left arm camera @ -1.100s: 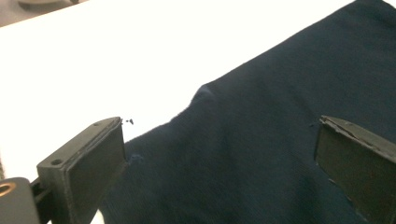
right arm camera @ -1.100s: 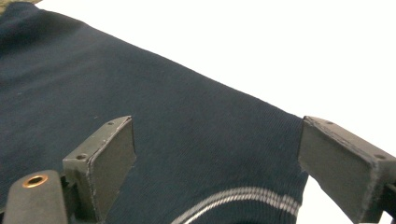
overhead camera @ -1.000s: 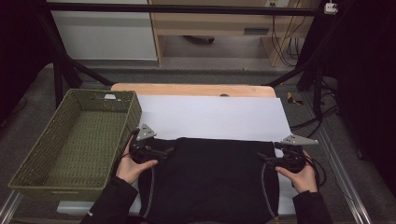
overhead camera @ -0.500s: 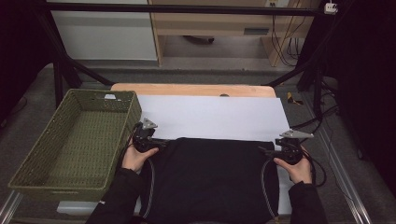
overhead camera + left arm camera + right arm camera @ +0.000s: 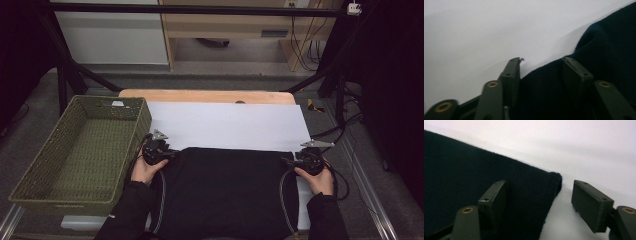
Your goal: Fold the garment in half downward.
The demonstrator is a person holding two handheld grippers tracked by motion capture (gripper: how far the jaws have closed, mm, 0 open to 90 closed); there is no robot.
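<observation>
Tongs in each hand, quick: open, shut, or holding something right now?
Left tongs: open, jaws either side of the dark cloth's corner, not yet pinching it.
Right tongs: open, straddling the cloth's other corner.

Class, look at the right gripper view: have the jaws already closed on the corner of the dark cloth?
No: the right gripper stands open, its jaws apart on either side of the dark cloth corner.
</observation>
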